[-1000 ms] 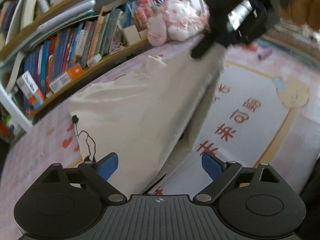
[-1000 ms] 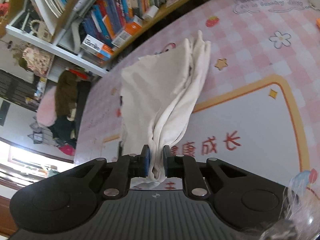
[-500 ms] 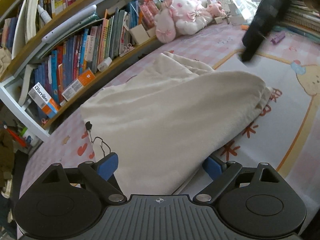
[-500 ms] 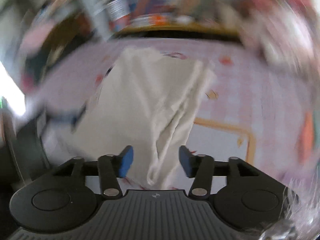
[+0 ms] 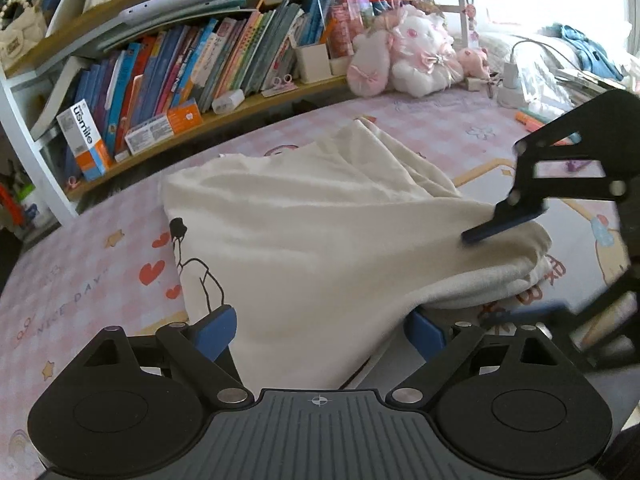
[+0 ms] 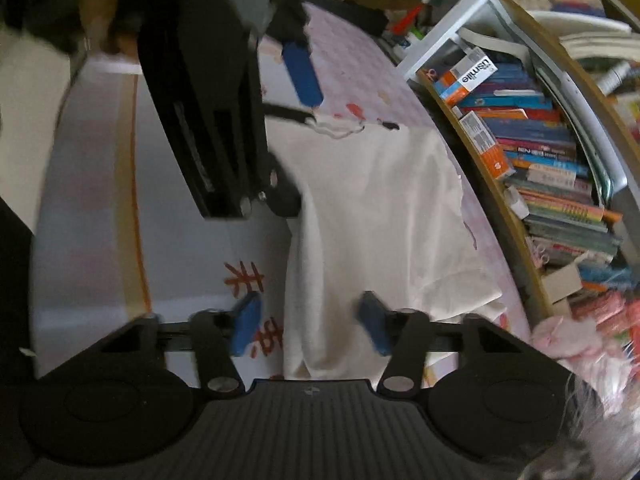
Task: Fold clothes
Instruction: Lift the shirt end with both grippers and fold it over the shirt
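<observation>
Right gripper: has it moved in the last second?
Yes. The right gripper let go of the shirt and swung round: the bookshelf, earlier across the top of its view, now runs down the right side. Its jaws are open.

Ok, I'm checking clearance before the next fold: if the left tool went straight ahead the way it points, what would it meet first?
Most likely the cream garment: it already lies between the open left tool fingers, with its folded bulk directly ahead.

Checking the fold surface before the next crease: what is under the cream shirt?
The cream shirt lies on a pink play mat printed with hearts and red characters. Whatever sits beneath the folded layers is covered.
</observation>
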